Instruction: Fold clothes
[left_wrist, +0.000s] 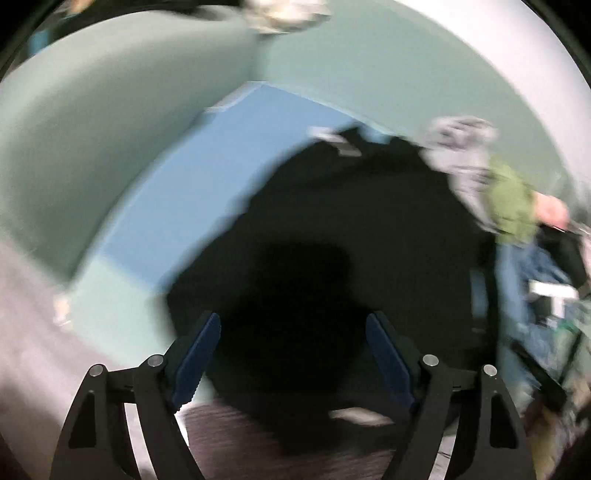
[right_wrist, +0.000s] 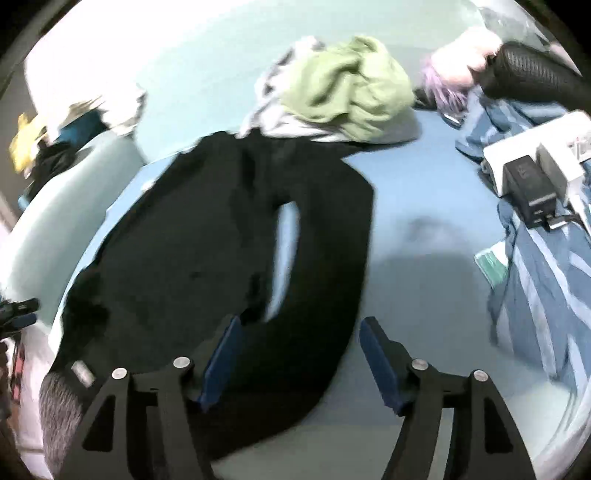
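On the blue bed sheet (right_wrist: 424, 192) lies a black garment (right_wrist: 221, 236), spread flat and doubled over so that a narrow slit of sheet shows between its two halves; a small pale label sits near its lower left edge. Right wrist view: the right gripper (right_wrist: 299, 339) hangs over the near end of the garment with its blue-padded fingers (right_wrist: 221, 358) well apart and nothing between them; the pads do not press on the cloth. Beyond the garment, near its far end, a green cloth (right_wrist: 347, 85) rests on top of a grey cloth (right_wrist: 288, 125), the pair forming a loose heap. To the right lie blue striped fabric (right_wrist: 546, 295), a white box (right_wrist: 532, 155) with a black box (right_wrist: 528, 192) just beside it, and a purple cloth (right_wrist: 443, 88) farther back. At the far left a second pile of mixed items is too blurred to identify. Left wrist view, strongly blurred: the left gripper (left_wrist: 293, 354) is likewise spread wide and empty, pointing down at the same black garment (left_wrist: 332, 221), which fills the middle of the frame. A strip of blue sheet (left_wrist: 207, 177) shows to its upper left, and the grey (left_wrist: 465, 162) and green (left_wrist: 509, 203) cloths appear at its upper right. A pale green wall (left_wrist: 92, 147) curves behind.
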